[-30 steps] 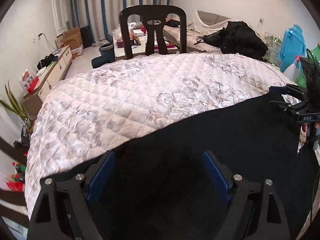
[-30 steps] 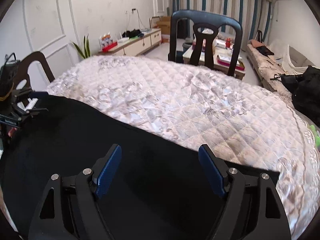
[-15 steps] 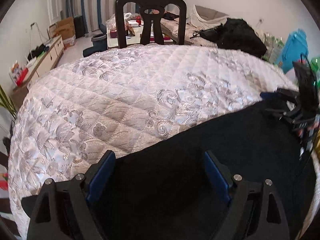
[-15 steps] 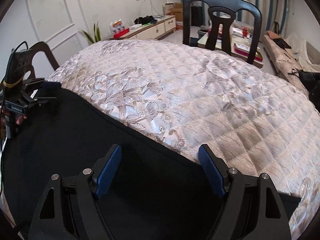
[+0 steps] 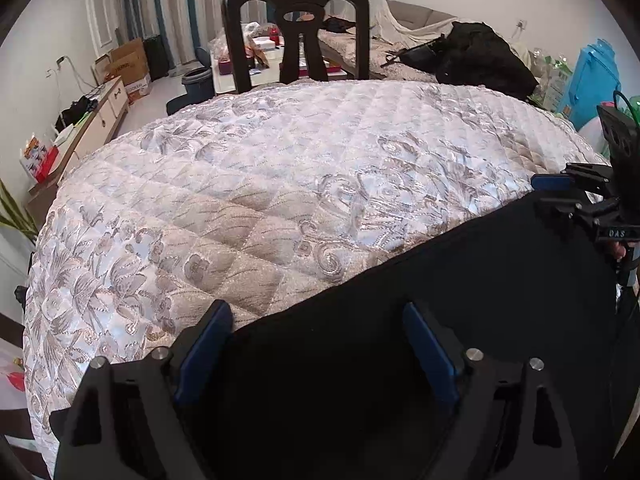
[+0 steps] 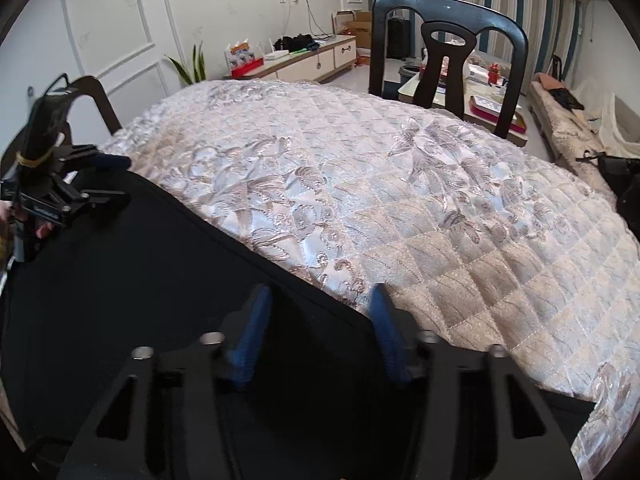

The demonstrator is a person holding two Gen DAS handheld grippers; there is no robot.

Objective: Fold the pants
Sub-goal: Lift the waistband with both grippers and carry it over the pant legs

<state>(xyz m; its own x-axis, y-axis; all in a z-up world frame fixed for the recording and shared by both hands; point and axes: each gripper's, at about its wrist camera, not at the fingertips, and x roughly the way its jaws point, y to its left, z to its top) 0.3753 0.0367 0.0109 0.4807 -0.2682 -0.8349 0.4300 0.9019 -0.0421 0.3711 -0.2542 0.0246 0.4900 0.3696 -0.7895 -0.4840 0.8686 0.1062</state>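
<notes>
While black pants (image 6: 132,300) lie flat on the quilted cover (image 6: 400,200), both claws straddle their far edge: right gripper (image 6: 318,320) closing, left gripper (image 5: 316,344) narrowing, neither pinching yet. Bite both layers before lifting.

**Matt cloth on glossy quilting**

The pants (image 5: 460,280) are matt black cloth, smooth and featureless. The quilted cover (image 5: 260,184) is glossy satin with woven floral stitching. The chair (image 5: 296,32) looks like dark polished wood. Each hand-held gripper (image 5: 316,352) is matt black plastic with 2 blue pads and metal screws.

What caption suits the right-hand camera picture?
Right tongs closing over the black pants' edge on a quilted table cover.
</notes>
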